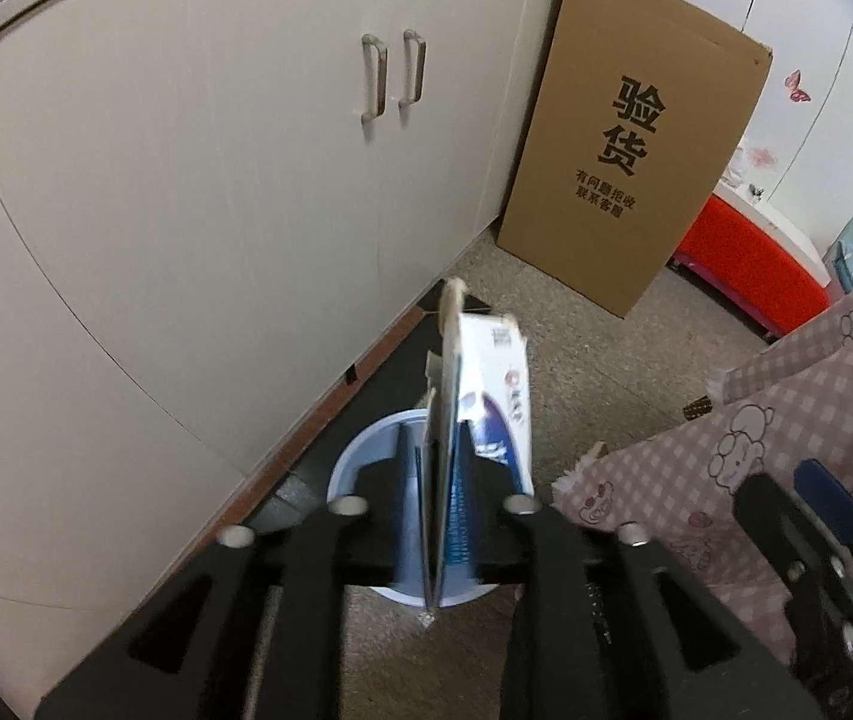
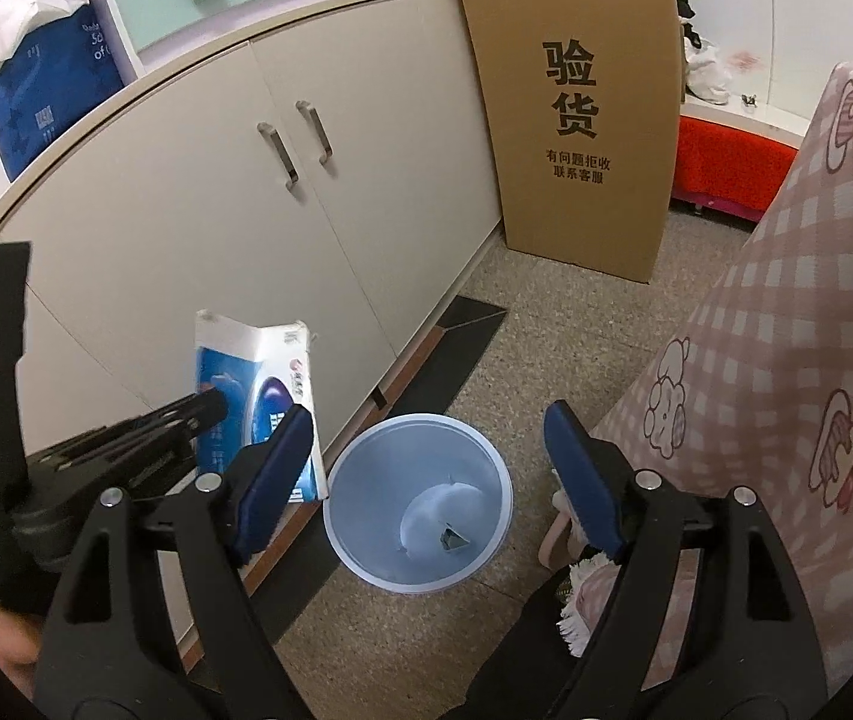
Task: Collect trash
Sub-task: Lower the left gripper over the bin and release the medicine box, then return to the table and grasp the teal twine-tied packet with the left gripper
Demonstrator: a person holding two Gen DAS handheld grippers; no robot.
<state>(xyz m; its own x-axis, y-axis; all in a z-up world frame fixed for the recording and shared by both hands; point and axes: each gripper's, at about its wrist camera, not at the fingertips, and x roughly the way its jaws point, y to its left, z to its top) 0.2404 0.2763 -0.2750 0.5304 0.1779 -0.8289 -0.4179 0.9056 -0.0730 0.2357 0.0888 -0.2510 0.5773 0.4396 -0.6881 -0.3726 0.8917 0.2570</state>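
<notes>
My left gripper (image 1: pixel 435 480) is shut on a flattened white and blue carton (image 1: pixel 474 396), held upright above a pale blue bin (image 1: pixel 360 468) on the floor. In the right wrist view the same carton (image 2: pixel 252 390) hangs in the left gripper (image 2: pixel 216 408), just left of the bin's rim (image 2: pixel 420 498). The bin holds a white crumpled piece and a small dark scrap. My right gripper (image 2: pixel 426 474) is open and empty, its blue pads on either side of the bin from above.
White cabinet doors (image 2: pixel 282 222) run along the left. A tall cardboard box (image 2: pixel 582 120) leans at the cabinet's end. A pink checked bedspread (image 2: pixel 786 360) hangs on the right. A red bench (image 2: pixel 726 168) stands behind. The floor is speckled grey.
</notes>
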